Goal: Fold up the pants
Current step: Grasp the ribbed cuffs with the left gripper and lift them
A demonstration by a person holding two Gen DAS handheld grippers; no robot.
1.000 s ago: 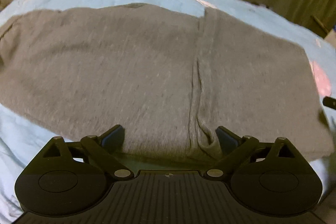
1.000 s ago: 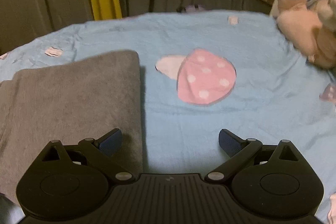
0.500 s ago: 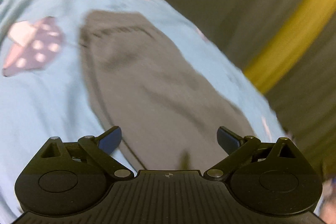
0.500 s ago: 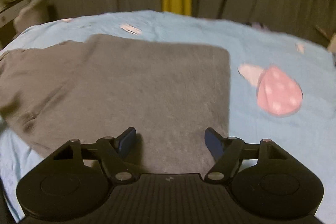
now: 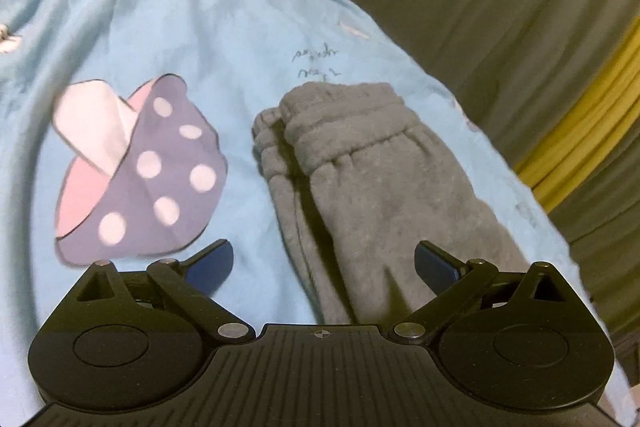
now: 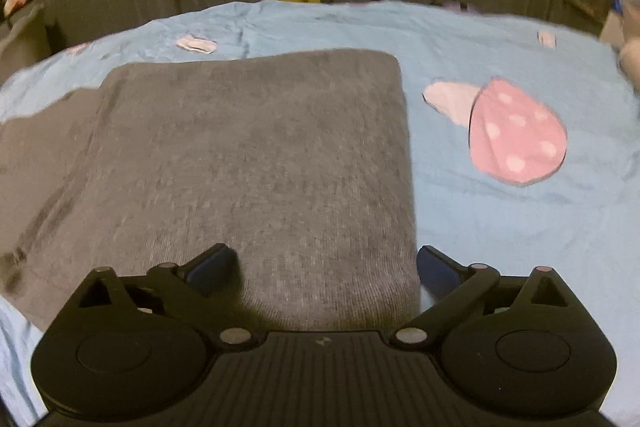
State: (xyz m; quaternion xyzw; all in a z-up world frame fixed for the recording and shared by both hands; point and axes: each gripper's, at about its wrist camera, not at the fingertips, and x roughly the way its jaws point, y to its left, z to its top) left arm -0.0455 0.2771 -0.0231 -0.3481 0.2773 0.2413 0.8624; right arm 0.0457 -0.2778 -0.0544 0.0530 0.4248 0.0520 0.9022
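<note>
**Pants half folded, both tongs empty**

Left tongs point(image 5: 324, 263) spread wide, nothing gripped, over the near stretch of the grey pants point(image 5: 384, 187) lying on the blue bed sheet point(image 5: 240, 27); waistband at the far end. To finish, we'd pinch both layers at one end and lay it square over the other. Right tongs point(image 6: 326, 263) opening, straddling the folded edge, pads not pressing. Scribbled writing point(image 5: 316, 61) on the sheet: unreadable.

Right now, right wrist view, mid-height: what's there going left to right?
Folded grey fleece pants → strip of bare light-blue bedsheet → pink mushroom print with white dots → more sheet out to the right edge.
</note>
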